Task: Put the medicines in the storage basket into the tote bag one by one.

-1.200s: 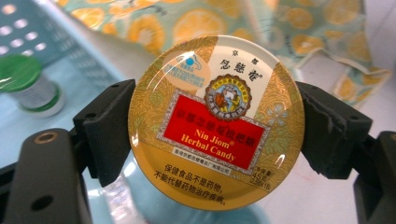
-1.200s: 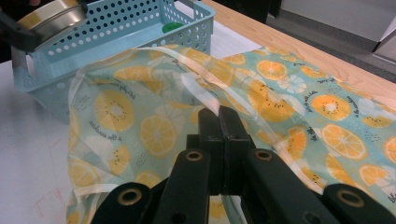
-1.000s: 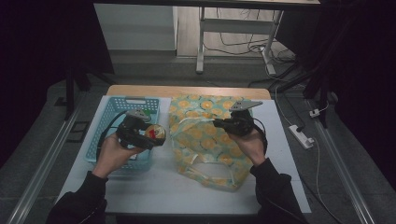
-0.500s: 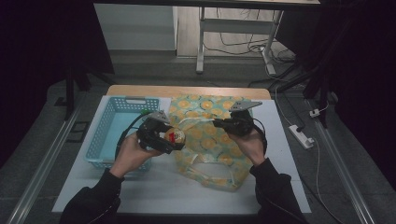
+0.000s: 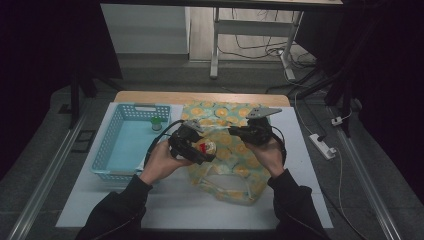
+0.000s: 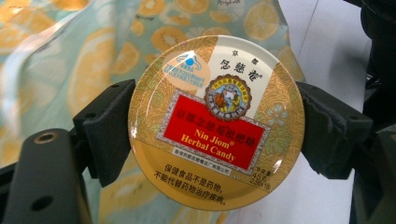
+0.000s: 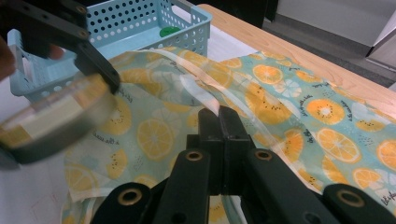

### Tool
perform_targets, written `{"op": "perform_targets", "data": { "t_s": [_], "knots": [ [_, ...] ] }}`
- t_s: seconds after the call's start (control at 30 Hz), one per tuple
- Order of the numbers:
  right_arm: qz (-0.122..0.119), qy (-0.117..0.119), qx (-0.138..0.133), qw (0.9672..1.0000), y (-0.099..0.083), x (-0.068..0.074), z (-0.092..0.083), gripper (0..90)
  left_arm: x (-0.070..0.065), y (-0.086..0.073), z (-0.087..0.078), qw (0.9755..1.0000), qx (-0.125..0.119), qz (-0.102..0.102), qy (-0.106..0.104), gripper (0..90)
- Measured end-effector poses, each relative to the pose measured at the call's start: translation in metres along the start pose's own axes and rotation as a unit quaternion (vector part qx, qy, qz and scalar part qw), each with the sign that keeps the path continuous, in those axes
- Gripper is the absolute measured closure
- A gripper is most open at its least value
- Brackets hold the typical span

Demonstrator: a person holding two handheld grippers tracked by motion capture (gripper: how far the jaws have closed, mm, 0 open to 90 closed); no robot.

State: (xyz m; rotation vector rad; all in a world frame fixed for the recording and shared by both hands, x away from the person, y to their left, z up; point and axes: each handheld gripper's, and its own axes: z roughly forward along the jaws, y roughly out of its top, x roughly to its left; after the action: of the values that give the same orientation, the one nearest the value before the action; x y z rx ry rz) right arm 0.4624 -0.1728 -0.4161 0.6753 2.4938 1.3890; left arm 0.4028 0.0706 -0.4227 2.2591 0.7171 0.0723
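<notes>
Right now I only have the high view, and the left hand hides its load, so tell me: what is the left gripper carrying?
Observer: The left gripper clamps a round tin by its rim, one jaw on each side. The label reads Nin Jiom Herbal Candy.
Operator: And what is the right gripper doing?
Observer: The right gripper has its jaws pressed shut. They seem to pinch the pale edge band of the fruit-print bag, which rises to their tips.
</notes>
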Motion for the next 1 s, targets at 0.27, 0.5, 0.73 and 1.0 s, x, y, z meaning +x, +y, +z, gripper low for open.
{"op": "perform_targets", "data": {
  "t_s": [0.27, 0.5, 0.73, 1.0],
  "knots": [
    [0.001, -0.001, -0.005, 1.0000, 0.002, 0.000, -0.001, 90.0, 0.001, 0.015, 0.026, 0.9999, 0.015, 0.003, 0.001, 20.3],
    [0.003, -0.001, -0.006, 1.0000, 0.002, -0.001, -0.001, 90.0, 0.008, 0.023, 0.045, 0.9998, 0.022, -0.006, 0.000, 20.3],
    [0.005, -0.003, -0.005, 1.0000, 0.001, -0.002, 0.000, 90.0, 0.013, 0.029, 0.060, 0.9996, 0.024, -0.010, 0.007, 20.3],
    [0.005, -0.005, -0.001, 1.0000, 0.000, -0.001, 0.003, 90.0, 0.024, 0.033, 0.077, 0.9990, 0.034, -0.015, 0.025, 20.3]
  ]
}}
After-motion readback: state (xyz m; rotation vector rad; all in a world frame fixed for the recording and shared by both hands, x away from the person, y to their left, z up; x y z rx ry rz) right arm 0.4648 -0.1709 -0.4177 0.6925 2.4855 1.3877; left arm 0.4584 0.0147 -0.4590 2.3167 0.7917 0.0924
